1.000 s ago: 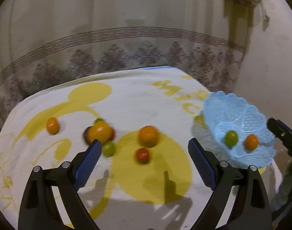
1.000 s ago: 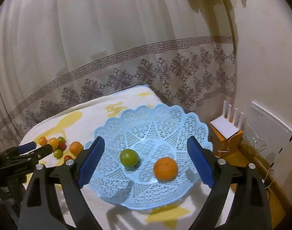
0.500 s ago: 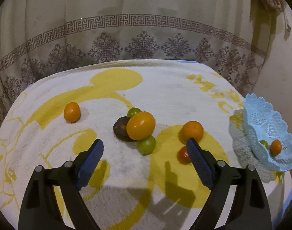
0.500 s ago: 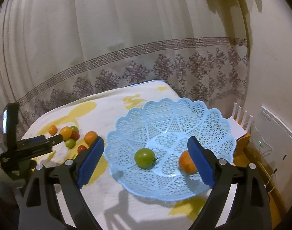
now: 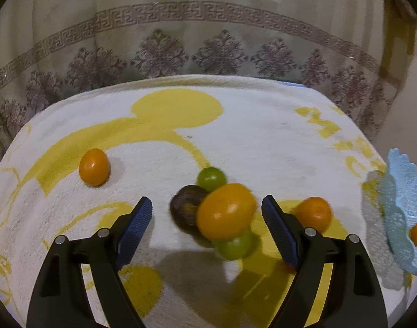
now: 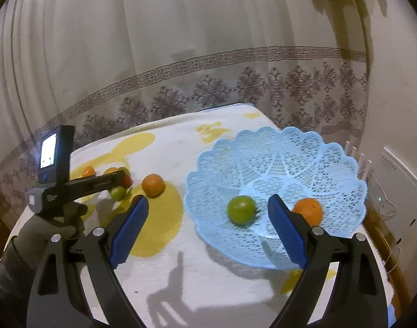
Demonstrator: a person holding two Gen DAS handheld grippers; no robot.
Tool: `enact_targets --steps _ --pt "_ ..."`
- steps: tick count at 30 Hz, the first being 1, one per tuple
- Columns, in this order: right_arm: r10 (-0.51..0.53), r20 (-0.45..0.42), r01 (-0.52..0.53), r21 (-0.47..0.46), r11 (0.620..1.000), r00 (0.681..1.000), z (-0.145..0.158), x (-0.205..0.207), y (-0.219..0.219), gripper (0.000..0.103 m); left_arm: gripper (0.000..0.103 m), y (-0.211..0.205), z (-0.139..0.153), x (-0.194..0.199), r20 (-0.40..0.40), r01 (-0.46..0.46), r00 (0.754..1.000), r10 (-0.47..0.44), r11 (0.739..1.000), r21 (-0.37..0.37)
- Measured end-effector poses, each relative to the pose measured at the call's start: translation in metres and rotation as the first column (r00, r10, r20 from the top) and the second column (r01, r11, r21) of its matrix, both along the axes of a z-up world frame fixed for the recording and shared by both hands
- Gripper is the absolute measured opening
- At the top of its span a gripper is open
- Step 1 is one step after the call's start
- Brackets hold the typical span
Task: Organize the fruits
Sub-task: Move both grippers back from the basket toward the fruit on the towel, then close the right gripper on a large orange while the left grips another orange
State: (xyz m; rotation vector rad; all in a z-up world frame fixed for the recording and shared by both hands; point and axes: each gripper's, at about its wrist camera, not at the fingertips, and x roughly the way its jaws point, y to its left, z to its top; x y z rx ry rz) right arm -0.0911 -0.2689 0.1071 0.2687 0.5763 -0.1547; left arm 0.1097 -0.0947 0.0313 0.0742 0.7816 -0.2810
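Left wrist view: your left gripper (image 5: pixel 207 213) hangs over a cluster of fruit on the white-and-yellow towel (image 5: pixel 249 125), its jaws closing but still apart, with nothing pressed between the pads. Framed between them sit a large orange-yellow fruit (image 5: pixel 226 211), a dark brown fruit (image 5: pixel 185 209) just behind it on the left, one green fruit (image 5: pixel 211 178) at the back and another green fruit (image 5: pixel 234 244) at the front. All four lie bunched together, touching or nearly so. A small orange fruit (image 5: pixel 94 166) lies well apart to the left, and a round orange (image 5: pixel 313 213) sits just outside the right finger. The blue basket (image 5: pixel 402 199) shows at the right edge.

Right wrist view: your right gripper (image 6: pixel 208 218) is wide apart and empty, near the lace-patterned blue basket, which holds a green fruit (image 6: pixel 241 209) and an orange (image 6: pixel 308 211). The left gripper reaches over the loose fruit across the towel, where a small red fruit (image 6: pixel 126 181) also shows.

Judged from this, you are early in the job: two pieces are in the basket, and at least seven wait on the towel. The orange-yellow fruit looks like your next pick.
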Motion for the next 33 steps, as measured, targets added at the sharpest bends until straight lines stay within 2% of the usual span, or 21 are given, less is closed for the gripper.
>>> enact_targets --steps 3,7,14,17,20,27,33 --pt "0.023 -0.006 -0.023 0.000 1.000 1.000 -0.001 0.006 0.008 0.090 0.083 0.013 -0.004 0.003 -0.018 -0.017 1.000 0.017 1.000 -0.022" --pt "0.060 -0.010 -0.060 -0.004 0.998 0.998 -0.001 0.014 0.022 0.090 0.083 0.027 -0.006 0.000 -0.008 -0.044 0.999 0.044 0.999 -0.004" --pt "0.127 -0.026 -0.127 -0.020 0.992 0.992 -0.004 0.030 0.048 0.090 0.084 0.078 -0.012 0.002 -0.046 -0.150 0.988 0.149 0.989 -0.015" --pt "0.150 -0.039 -0.151 -0.028 0.988 0.988 -0.006 0.039 0.059 0.090 0.084 0.094 -0.011 -0.003 -0.065 -0.156 0.986 0.152 0.986 -0.060" --pt "0.172 -0.052 -0.174 -0.029 0.984 0.984 -0.008 0.047 0.068 0.090 0.084 0.103 -0.007 -0.013 -0.050 -0.153 0.987 0.151 0.987 -0.057" --pt "0.217 -0.108 -0.219 -0.009 0.976 0.970 -0.021 0.065 0.085 0.090 0.084 0.126 -0.005 -0.029 -0.067 -0.166 0.985 0.160 0.981 -0.097" --pt "0.221 -0.150 -0.230 -0.043 0.972 0.964 -0.033 0.088 0.099 0.090 0.084 0.134 -0.001 -0.046 -0.064 -0.161 0.986 0.154 0.979 -0.125"
